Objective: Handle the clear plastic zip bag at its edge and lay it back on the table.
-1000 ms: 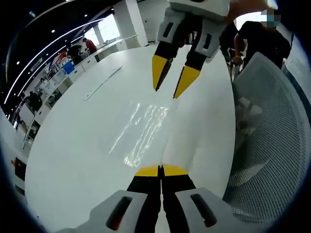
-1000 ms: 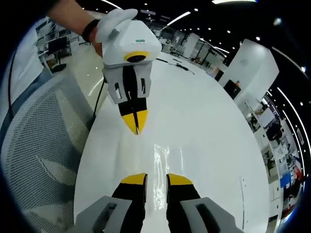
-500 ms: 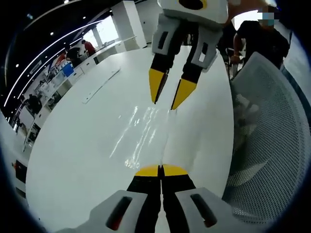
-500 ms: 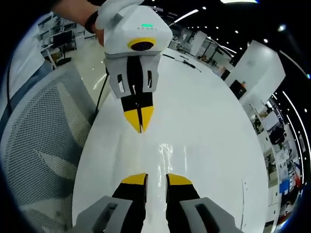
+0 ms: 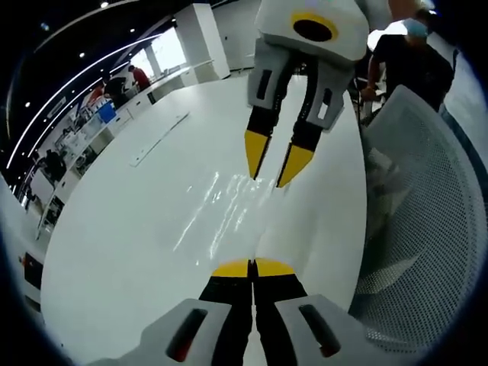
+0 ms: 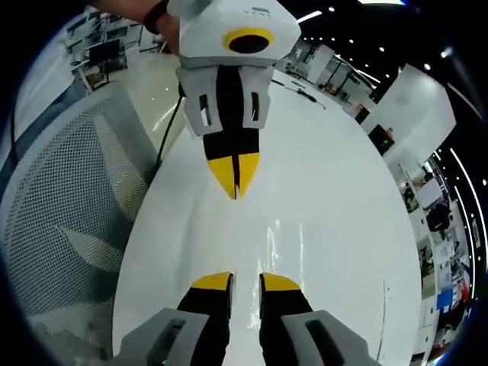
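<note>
On the white table (image 5: 114, 229) the clear plastic zip bag (image 5: 221, 217) lies flat between my grippers. My left gripper (image 5: 252, 268) is clamped on its near edge; my right gripper (image 5: 273, 169), jaws parted, hovers over the far edge to take it.

Long glossy white table (image 5: 137, 221) runs through an open-plan hall. Grey mesh-backed chair (image 5: 427, 229) stands beside it. Black ceiling carries strip lights (image 6: 309, 15). White square pillar (image 5: 204, 38) beside bright windows (image 5: 169, 44).

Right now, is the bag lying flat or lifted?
Flat: the bag lies spread on the table, glare streaks level with the surface.
</note>
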A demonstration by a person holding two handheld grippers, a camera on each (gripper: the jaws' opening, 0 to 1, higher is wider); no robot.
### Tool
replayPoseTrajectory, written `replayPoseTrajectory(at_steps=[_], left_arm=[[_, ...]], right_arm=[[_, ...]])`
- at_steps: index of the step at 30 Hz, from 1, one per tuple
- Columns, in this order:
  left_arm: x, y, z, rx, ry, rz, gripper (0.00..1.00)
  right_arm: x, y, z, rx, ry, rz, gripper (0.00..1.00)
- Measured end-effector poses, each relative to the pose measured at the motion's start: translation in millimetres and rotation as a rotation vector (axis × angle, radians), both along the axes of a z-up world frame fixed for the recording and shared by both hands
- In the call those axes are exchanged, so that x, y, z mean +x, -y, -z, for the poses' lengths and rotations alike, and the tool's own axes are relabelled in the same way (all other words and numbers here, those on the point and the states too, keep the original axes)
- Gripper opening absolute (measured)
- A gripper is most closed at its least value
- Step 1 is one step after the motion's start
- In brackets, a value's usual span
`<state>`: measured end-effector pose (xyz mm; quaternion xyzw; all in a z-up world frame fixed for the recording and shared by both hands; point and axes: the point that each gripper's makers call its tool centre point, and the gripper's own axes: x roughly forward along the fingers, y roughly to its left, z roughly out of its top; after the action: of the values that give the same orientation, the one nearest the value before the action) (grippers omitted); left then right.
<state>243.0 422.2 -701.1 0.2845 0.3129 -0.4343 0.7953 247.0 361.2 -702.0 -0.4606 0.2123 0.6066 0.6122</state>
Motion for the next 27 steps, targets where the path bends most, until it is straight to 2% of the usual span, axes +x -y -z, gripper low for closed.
replayPoseTrajectory(at_steps=[13, 21, 23, 27], left_arm=[[-1.7, -1, -0.7, -0.007, -0.004, -0.003, 0.0], [-1.3, 0, -0.2, -0.01, -0.004, -0.003, 0.0], [-1.3, 1, -0.8, -0.012, -0.004, -0.003, 0.0], [-1.5, 3, -0.7, -0.016, -0.004, -0.003, 0.0]], right_arm=[[0, 0, 7.4, -0.005, -0.019, 0.015, 0.06], [0, 1, 12.9, -0.013, -0.011, 0.004, 0.0], [-4, 2, 14.2, -0.02, -0.041, 0.001, 0.0], [-4, 3, 13.6, -0.021, -0.04, 0.008, 0.0]])
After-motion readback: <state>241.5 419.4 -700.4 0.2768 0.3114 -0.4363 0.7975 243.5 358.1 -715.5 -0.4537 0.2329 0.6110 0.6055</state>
